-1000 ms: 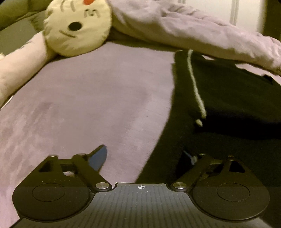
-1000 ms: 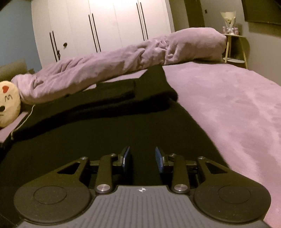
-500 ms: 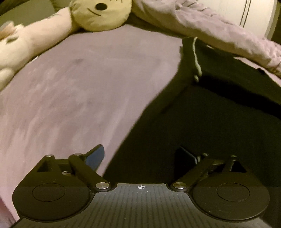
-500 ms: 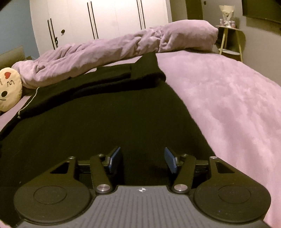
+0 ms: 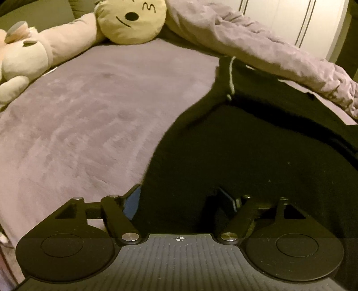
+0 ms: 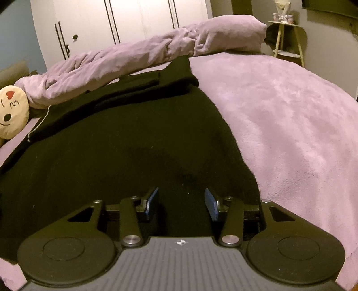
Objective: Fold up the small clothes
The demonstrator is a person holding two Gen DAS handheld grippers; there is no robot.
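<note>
Left gripper (image 5: 179,199): jaws apart and closing, straddling the near left hem of the black garment (image 5: 257,156), cloth between the pads but not yet pinched. Right gripper (image 6: 181,201): half open, also closing, poised over the near right part of the same garment (image 6: 134,156), nothing gripped. Garment spread across the middle of the bed (image 6: 290,125), far edge already doubled back beside the rolled duvet (image 6: 156,53), drawstring (image 5: 230,76) trailing toward the round face cushion (image 5: 132,20). Best to bite only the hem at both near corners, level with each other, then lift together and carry evenly toward the far edge.
</note>
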